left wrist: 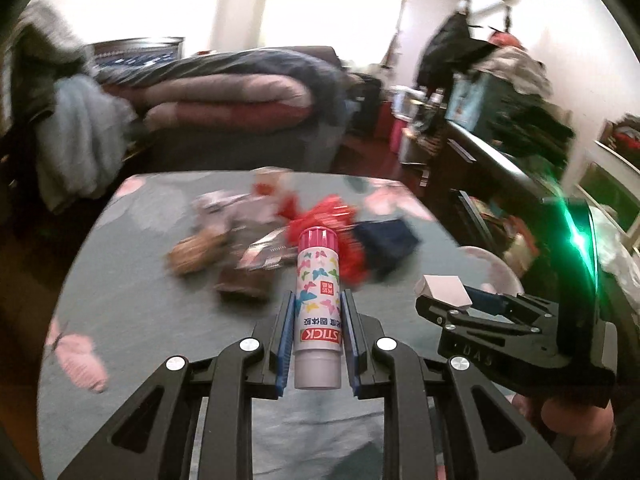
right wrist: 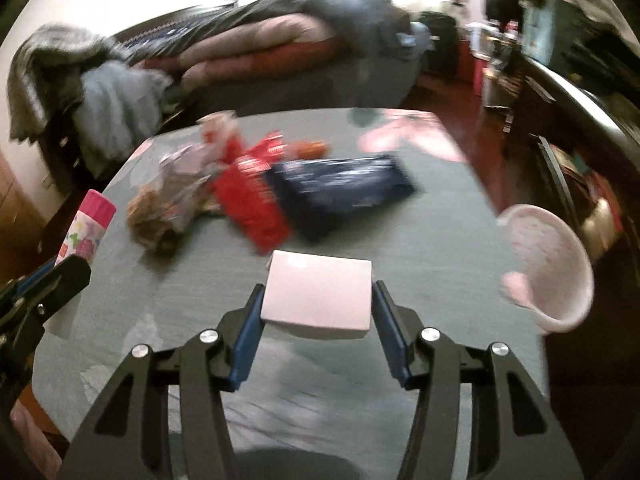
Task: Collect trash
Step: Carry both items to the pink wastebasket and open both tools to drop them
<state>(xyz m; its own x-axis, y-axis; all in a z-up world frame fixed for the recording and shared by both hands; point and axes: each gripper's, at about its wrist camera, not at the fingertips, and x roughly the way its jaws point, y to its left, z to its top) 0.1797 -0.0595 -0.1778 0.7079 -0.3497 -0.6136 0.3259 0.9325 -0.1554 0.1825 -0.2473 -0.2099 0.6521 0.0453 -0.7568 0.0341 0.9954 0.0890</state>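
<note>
Left gripper (left wrist: 318, 320) clamped on glue stick (left wrist: 318, 308), right gripper (right wrist: 318, 312) clamped on box (right wrist: 318, 298), both above tabletop (right wrist: 440, 232) near wrappers (right wrist: 256, 196).

White glue stick (left wrist: 318, 300) with pink cap, butterfly print; pale pink box (right wrist: 318, 295); red wrapper (right wrist: 252, 196); navy packet (right wrist: 344, 186); grey-green worktop (right wrist: 432, 240).

Glue stick (left wrist: 318, 304) clamped between left gripper (left wrist: 319, 312) fingers, above table (right wrist: 440, 240). Small box (right wrist: 318, 294) between right gripper (right wrist: 318, 300) fingers, right of the glue stick. Wrappers (right wrist: 256, 196) and flat packet (right wrist: 344, 188) piled mid-table, ahead of both. Bowl (right wrist: 560, 264) at table's right edge. Bed (right wrist: 280, 52) behind table.
</note>
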